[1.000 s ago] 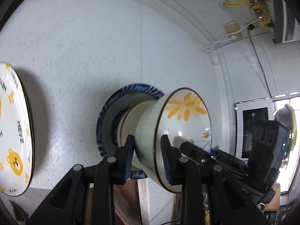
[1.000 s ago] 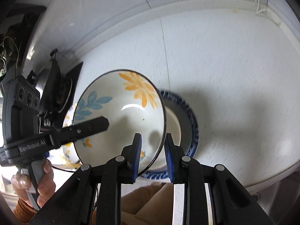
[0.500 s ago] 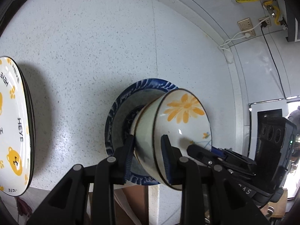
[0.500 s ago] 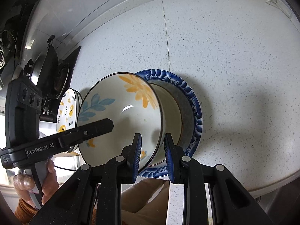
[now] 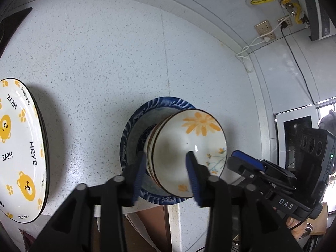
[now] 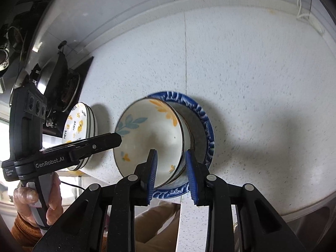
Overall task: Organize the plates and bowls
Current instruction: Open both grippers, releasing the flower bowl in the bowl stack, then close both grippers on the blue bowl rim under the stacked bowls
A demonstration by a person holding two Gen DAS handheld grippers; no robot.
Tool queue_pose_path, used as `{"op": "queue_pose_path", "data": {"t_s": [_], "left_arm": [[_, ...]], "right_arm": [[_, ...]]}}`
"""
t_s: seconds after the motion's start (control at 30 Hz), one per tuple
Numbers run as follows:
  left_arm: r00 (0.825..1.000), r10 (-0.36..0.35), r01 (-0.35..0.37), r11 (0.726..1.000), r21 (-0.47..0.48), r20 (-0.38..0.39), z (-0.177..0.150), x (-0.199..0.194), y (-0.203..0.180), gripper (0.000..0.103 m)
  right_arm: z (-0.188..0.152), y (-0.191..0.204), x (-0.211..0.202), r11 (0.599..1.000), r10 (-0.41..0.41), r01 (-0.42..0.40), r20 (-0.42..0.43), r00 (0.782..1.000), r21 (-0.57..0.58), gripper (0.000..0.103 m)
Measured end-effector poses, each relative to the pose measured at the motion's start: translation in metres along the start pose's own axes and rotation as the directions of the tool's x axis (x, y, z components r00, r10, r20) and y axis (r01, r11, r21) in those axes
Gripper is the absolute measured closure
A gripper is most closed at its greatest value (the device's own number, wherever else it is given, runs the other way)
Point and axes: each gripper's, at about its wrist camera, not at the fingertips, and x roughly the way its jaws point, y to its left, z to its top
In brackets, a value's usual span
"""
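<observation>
Both our claws have just let go: the left claw (image 5: 166, 175) and right claw (image 6: 171, 173) now stand spread, straddling the rim of the flowered bowl (image 5: 189, 147). A second ago they pinched it aloft; now it sits nested in a bowl stack on the blue-rimmed plate (image 5: 130, 130), so we judge this placement done. Glazed, smooth ceramic on a speckled white counter (image 5: 105, 63); bear-printed plates (image 5: 19, 147) lie far left.
</observation>
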Motion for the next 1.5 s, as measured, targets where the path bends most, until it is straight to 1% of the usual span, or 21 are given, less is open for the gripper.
{"op": "queue_pose_path", "data": {"t_s": [0.03,0.07,0.1,0.13,0.17,0.3,0.4,0.47,0.67,1.07,1.17,1.23,1.3,1.33,1.4,1.5], "left_arm": [[1.0,-0.002,0.002,1.0,0.003,0.011,-0.001,-0.004,0.001,0.052],[1.0,-0.007,0.007,1.0,0.007,0.022,-0.001,-0.007,0.001,0.049],[1.0,-0.009,0.008,1.0,0.014,0.03,-0.002,-0.01,0.002,0.047],[0.999,-0.004,0.003,1.0,0.019,0.034,-0.003,-0.012,0.003,0.04],[0.999,0.0,0.0,1.0,0.019,0.04,-0.004,-0.014,0.005,0.038],[0.997,-0.026,0.027,1.0,-0.015,0.066,-0.008,-0.023,0.019,0.037],[0.994,-0.035,0.037,0.999,-0.016,0.099,-0.014,-0.028,0.026,0.037],[0.995,-0.053,0.055,0.998,-0.02,0.087,-0.019,-0.028,0.03,0.037],[1.0,-0.011,0.013,0.996,-0.087,0.029,-0.029,-0.017,0.05,0.037],[1.0,0.007,-0.007,0.99,-0.144,0.004,-0.035,0.014,0.063,0.039],[1.0,0.012,-0.012,0.988,-0.152,-0.003,-0.035,0.021,0.066,0.039],[1.0,0.014,-0.015,0.987,-0.16,-0.003,-0.033,0.024,0.068,0.039],[1.0,0.008,-0.008,0.985,-0.172,0.003,-0.031,0.028,0.07,0.041],[1.0,0.009,-0.008,0.985,-0.174,0.003,-0.031,0.03,0.071,0.043],[1.0,-0.007,0.007,0.979,-0.202,0.0,-0.029,0.036,0.076,0.045],[0.999,-0.032,0.028,0.974,-0.227,-0.016,-0.027,0.045,0.082,0.051]], "right_arm": [[-0.001,0.001,-0.005,1.0,-0.005,0.005,0.015,1.0,-0.007,0.076],[-0.002,0.001,-0.008,1.0,-0.011,0.011,0.025,1.0,-0.013,0.074],[-0.003,0.002,-0.011,1.0,-0.019,0.02,0.038,0.999,-0.02,0.069],[-0.004,0.002,-0.015,0.999,-0.03,0.031,0.053,0.998,-0.025,0.066],[-0.007,0.002,-0.019,0.999,-0.04,0.042,0.072,0.997,-0.03,0.062],[-0.013,-0.002,-0.03,0.997,-0.055,0.059,0.108,0.993,-0.039,0.052],[-0.018,-0.009,-0.033,0.997,-0.054,0.059,0.12,0.991,-0.039,0.049],[-0.021,-0.014,-0.034,0.998,-0.049,0.055,0.125,0.991,-0.041,0.047],[-0.026,-0.024,-0.025,0.997,-0.062,0.068,0.109,0.992,-0.045,0.047],[-0.023,-0.036,0.014,0.995,-0.083,0.084,0.027,0.996,-0.047,0.047],[-0.022,-0.041,0.022,0.996,-0.078,0.079,0.014,0.997,-0.036,0.048],[-0.02,-0.044,0.026,0.997,-0.074,0.074,0.007,0.997,-0.029,0.051],[-0.018,-0.045,0.03,0.997,-0.069,0.069,0.002,0.998,-0.027,0.061],[-0.017,-0.046,0.031,0.997,-0.069,0.069,0.0,0.998,-0.03,0.064],[-0.014,-0.046,0.035,0.997,-0.061,0.061,-0.01,0.998,-0.038,0.075],[-0.011,-0.048,0.043,0.999,-0.027,0.026,-0.024,0.999,-0.035,0.081]]}}
